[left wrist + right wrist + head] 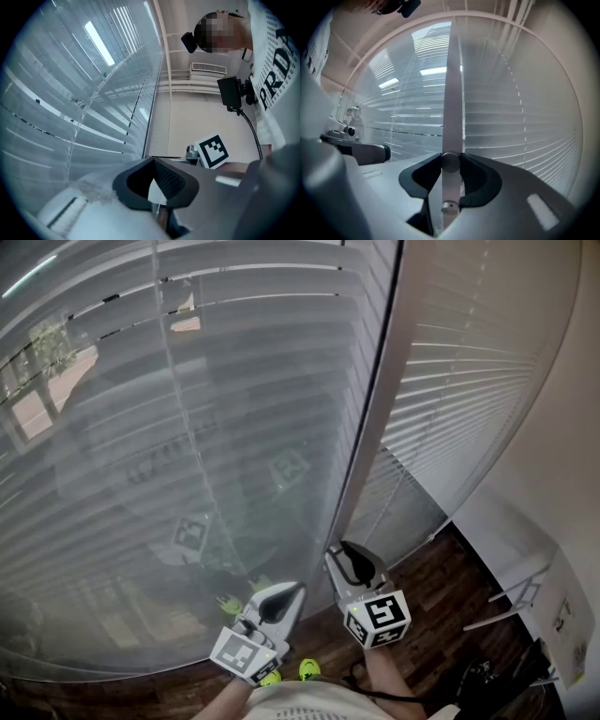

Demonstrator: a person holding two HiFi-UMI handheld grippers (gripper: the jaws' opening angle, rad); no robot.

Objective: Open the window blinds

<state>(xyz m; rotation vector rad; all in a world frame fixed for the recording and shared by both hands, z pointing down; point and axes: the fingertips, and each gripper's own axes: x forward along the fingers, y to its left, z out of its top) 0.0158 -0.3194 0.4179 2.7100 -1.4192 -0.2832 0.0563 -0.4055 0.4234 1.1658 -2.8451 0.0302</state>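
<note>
Right claw (451, 164) clamped on tilt wand (452, 93), closed blinds (525, 117) beyond.
Slat-tilting step, likely; needs rolling the wand. Left claw (153, 161) shut, apparently empty.

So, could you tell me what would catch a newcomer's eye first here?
White slatted blinds fill nearly the whole head view. Low in the middle, the right tongs are clamped on the pale wand hanging before the slats, with the left tongs close beside, tips together.

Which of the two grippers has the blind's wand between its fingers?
The right gripper: its fingers clamp the wand. The left gripper has its fingers together, without the wand.
</note>
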